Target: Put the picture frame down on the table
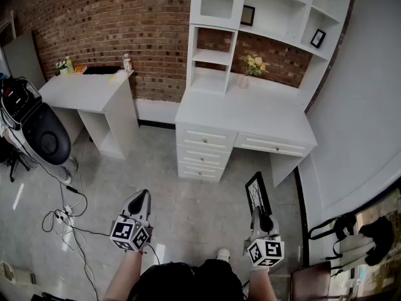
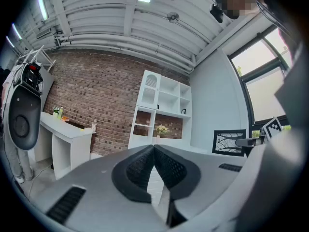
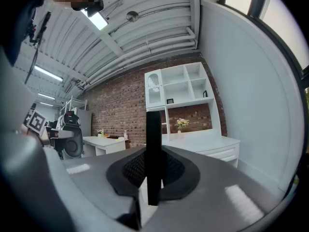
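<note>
A black picture frame (image 1: 257, 193) with a branch drawing stands upright in my right gripper (image 1: 259, 213), which is shut on its lower edge. In the right gripper view the frame (image 3: 153, 153) shows edge-on as a dark bar clamped between the pads. From the left gripper view the same frame (image 2: 228, 142) appears at the right. My left gripper (image 1: 139, 200) is shut with nothing in it, its pads (image 2: 153, 166) pressed together. The white desk (image 1: 250, 115) with drawers lies ahead, well beyond both grippers.
A white shelf unit (image 1: 263, 17) rises over the desk, holding two small frames and a flower vase (image 1: 253, 66). A second white table (image 1: 91, 89) stands at the left by the brick wall. A black chair (image 1: 37, 127) and floor cables (image 1: 66, 215) sit left.
</note>
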`<state>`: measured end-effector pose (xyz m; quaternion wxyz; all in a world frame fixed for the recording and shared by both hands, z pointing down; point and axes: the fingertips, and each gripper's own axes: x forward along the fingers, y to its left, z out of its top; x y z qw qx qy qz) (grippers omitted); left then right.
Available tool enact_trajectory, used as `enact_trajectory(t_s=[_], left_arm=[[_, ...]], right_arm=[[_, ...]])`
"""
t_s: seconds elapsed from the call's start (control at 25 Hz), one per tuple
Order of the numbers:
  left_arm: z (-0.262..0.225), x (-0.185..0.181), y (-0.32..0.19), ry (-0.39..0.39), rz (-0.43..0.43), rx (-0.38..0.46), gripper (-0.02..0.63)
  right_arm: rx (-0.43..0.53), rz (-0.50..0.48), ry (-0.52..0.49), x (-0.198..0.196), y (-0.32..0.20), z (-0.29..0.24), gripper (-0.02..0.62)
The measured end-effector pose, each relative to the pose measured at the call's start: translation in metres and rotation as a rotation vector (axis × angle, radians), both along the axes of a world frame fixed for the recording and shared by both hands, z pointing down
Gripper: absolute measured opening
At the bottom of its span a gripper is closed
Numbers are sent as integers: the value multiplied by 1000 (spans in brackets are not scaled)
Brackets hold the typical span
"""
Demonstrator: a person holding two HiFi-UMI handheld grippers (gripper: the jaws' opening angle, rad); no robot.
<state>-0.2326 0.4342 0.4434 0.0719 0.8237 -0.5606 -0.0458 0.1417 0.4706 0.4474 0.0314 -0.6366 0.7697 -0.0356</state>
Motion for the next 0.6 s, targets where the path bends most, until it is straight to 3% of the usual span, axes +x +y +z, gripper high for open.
enact_trajectory(t_s=[0.32,0.6], left_arm=[[2,-11,6,19,5,-17,-15],[13,5,-13,20,19,-41,-15]], right_arm=[[11,-25,0,-23,6,-8,31],[-21,-21,-9,-12,-13,7,31]])
